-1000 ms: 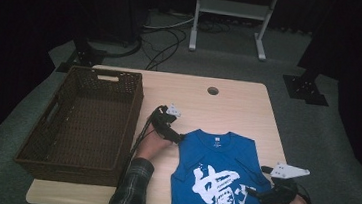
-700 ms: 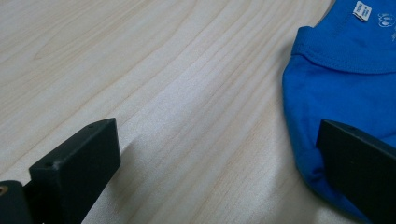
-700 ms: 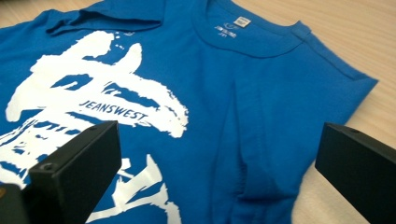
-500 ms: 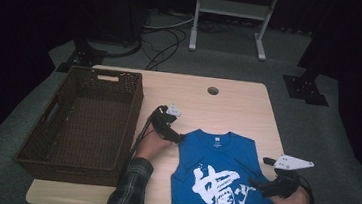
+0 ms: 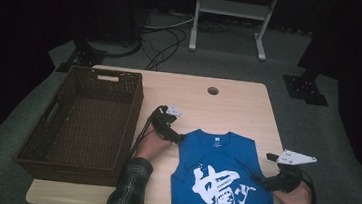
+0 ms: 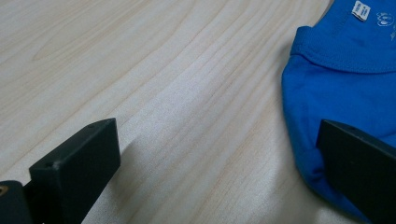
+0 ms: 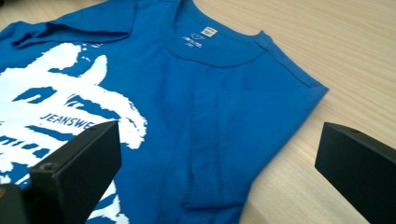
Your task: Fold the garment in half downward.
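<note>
Since a second ago the right gripper (image 5: pixel 257 179) has shifted slightly along the shirt's (image 5: pixel 221 181) right edge, while the left gripper (image 5: pixel 179 138) has stayed at the left shoulder. Both grippers have their jaws spread wide and hold nothing. In the left gripper view one jaw overlaps the shirt's (image 6: pixel 345 88) shoulder edge. The shirt lies flat at the table's (image 5: pixel 238 107) near edge, right of the basket (image 5: pixel 87 118).

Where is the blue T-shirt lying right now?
In the high view the blue T-shirt lies flat on the table's near right part, right of the wicker basket.
</note>
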`<state>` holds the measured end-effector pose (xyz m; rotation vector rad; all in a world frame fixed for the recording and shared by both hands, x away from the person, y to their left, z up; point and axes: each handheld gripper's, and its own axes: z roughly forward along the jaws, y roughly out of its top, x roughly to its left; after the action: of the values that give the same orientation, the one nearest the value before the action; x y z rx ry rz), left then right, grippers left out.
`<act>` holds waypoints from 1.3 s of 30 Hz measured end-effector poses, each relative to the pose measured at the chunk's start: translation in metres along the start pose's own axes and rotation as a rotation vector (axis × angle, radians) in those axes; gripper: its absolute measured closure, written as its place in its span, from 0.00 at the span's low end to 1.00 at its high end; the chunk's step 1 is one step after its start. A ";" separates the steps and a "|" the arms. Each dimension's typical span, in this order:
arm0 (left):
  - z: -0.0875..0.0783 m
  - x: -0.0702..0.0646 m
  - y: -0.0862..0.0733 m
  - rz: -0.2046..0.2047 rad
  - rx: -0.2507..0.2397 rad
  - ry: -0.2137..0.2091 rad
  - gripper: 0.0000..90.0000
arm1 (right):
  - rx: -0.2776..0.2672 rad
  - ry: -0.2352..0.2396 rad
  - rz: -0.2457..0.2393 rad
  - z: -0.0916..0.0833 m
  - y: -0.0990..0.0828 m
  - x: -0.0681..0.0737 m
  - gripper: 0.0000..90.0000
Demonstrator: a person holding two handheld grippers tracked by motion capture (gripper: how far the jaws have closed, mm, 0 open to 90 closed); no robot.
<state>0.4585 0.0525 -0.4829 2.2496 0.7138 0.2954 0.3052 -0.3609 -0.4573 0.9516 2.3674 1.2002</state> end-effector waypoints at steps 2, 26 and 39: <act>0.000 0.000 0.000 -0.001 -0.001 0.000 0.01 | -0.002 -0.004 0.007 -0.001 0.000 -0.003 0.00; 0.000 0.000 0.000 -0.001 0.000 0.002 0.01 | -0.029 -0.006 -0.001 0.018 0.020 -0.034 0.00; 0.000 0.000 0.000 -0.001 0.000 0.002 0.01 | -0.023 -0.009 0.010 0.028 0.032 -0.056 0.00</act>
<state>0.4581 0.0527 -0.4829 2.2494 0.7159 0.2976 0.3746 -0.3686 -0.4490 0.9608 2.3400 1.2212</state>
